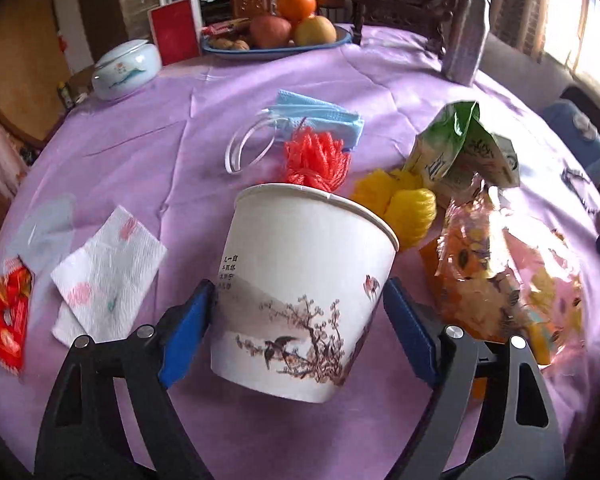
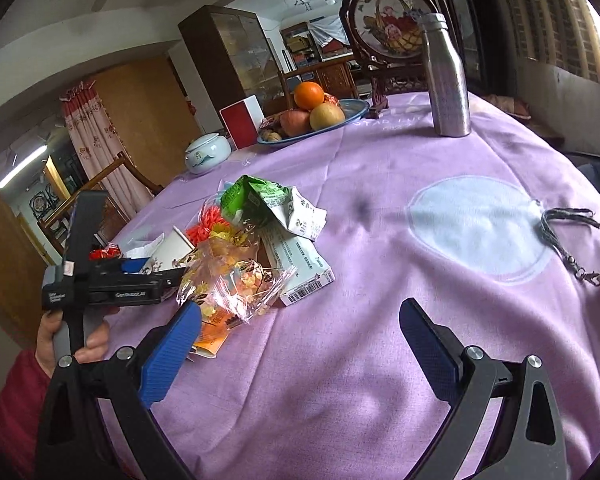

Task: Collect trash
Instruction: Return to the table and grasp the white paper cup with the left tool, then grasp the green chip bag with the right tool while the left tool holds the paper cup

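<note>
My left gripper [image 1: 298,300] is shut on a white paper cup [image 1: 300,300] printed with birds and a tree, held tilted above the purple tablecloth [image 1: 160,152]. The cup also shows in the right wrist view [image 2: 172,250]. Behind it lie red netting [image 1: 316,158], a blue face mask [image 1: 320,118], yellow netting [image 1: 404,204], a green and white wrapper [image 1: 464,152] and a crinkled clear bag [image 1: 500,276]. A white napkin [image 1: 108,276] and a red wrapper [image 1: 4,316] lie at the left. My right gripper [image 2: 300,332] is open and empty above bare cloth, right of the trash pile [image 2: 252,240].
A fruit plate [image 1: 276,46], a red box [image 1: 176,30], a white lidded jar [image 1: 126,68] and a metal bottle [image 2: 446,80] stand at the table's far side. A framed round picture [image 2: 388,28] stands behind them. A keychain cord [image 2: 560,232] lies at the right edge.
</note>
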Available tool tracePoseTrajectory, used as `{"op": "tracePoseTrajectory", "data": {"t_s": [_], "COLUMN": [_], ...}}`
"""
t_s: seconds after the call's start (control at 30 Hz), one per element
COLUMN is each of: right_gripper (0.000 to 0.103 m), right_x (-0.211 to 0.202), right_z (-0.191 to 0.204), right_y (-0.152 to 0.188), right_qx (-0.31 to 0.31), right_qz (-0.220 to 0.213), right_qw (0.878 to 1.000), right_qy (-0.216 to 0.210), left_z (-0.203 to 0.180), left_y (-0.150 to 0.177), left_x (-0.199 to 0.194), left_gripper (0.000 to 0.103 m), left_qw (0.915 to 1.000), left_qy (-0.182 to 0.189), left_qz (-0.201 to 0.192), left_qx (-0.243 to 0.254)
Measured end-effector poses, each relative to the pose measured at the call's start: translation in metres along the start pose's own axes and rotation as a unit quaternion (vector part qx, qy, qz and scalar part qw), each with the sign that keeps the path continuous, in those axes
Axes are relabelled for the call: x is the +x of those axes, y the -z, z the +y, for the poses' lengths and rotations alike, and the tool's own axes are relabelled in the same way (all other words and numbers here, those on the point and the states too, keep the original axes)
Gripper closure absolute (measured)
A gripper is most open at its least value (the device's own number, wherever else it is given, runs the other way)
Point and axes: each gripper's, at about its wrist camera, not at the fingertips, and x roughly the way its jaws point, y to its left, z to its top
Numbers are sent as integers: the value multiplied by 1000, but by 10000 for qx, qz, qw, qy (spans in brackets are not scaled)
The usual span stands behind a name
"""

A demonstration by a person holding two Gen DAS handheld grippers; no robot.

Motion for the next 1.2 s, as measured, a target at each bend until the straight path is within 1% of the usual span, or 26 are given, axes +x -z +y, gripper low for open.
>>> {"op": "tracePoseTrajectory", "data": {"t_s": [0.07, 0.1, 0.17, 0.27, 0.3, 0.37, 0.4, 0.47, 0.5, 0.57, 0.63, 0.7, 0.8, 0.83, 0.87, 0.93, 0.97, 1.07, 1.13, 1.2], "right_gripper": [6, 6, 6, 6, 6, 6, 6, 6, 6, 6, 5, 5, 5, 5, 5, 5, 6, 14, 17, 18], "right_x": [1, 2, 1, 8, 11, 25, 37, 56, 70, 89, 108, 125, 151, 155, 157, 155, 156, 153, 148, 146], "right_z": [-1, -2, -3, 4, 6, 12, 16, 21, 26, 35, 43, 50, 51, 49, 44, 34, 29, 19, 15, 13], "right_y": [0, 0, -4, -21, -27, -47, -59, -75, -85, -95, -101, -101, -96, -95, -95, -97, -99, -103, -104, -104], "right_qx": [24, 59, 123, -109, -118, -7, 120, 280, 345, 397, 309, 186, -176, -200, -140, 78, 202, 426, 559, 681], "right_qz": [31, 70, 29, -45, -51, 36, 178, 335, 426, 475, 516, 647, 973, 1079, 1154, 1124, 1185, 1167, 1104, 1111], "right_qw": [10000, 9999, 9999, 9995, 9995, 10000, 9995, 9978, 9970, 9970, 9979, 9977, 9945, 9933, 9929, 9936, 9927, 9918, 9914, 9900], "right_qy": [-27, -56, 35, 303, 290, -38, -229, -491, -554, -470, -255, -55, 338, 352, 266, 57, -68, -292, -421, -535], "left_z": [2, 6, 17, 30, 31, 34, 34, 32, 32, 32, 34, 36, 37, 37, 36, 34, 34, 35, 36, 37], "left_y": [1, 1, 2, 1, 0, 0, 0, -1, -1, -1, 0, 1, 1, 1, 1, 0, 0, 1, 1, 1], "left_x": [-3, -3, -4, -1, -1, -1, -1, -2, -2, -3, -3, -4, -4, -4, -4, -4, -5, -7, -8, -9], "left_gripper": [20, 20, 20, 20, 20, 20, 20, 20, 20, 20, 20, 20, 20, 20, 20, 20, 20, 20, 20, 20], "left_qw": [9996, 9992, 9982, 9964, 9961, 9957, 9957, 9958, 9959, 9958, 9954, 9950, 9948, 9949, 9952, 9956, 9956, 9953, 9949, 9945], "left_qy": [-209, -278, -303, -219, -192, -155, -166, -195, -203, -195, -158, -109, -49, -28, -12, 3, 18, 39, 65, 77], "left_qz": [-128, -130, -110, -74, -54, -43, -52, -64, -75, -96, -115, -130, -133, -132, -133, -147, -166, -203, -244, -274], "left_qx": [-127, -247, -504, -819, -858, -913, -914, -888, -878, -891, -934, -988, -1013, -995, -974, -931, -917, -944, -980, -1013]}}
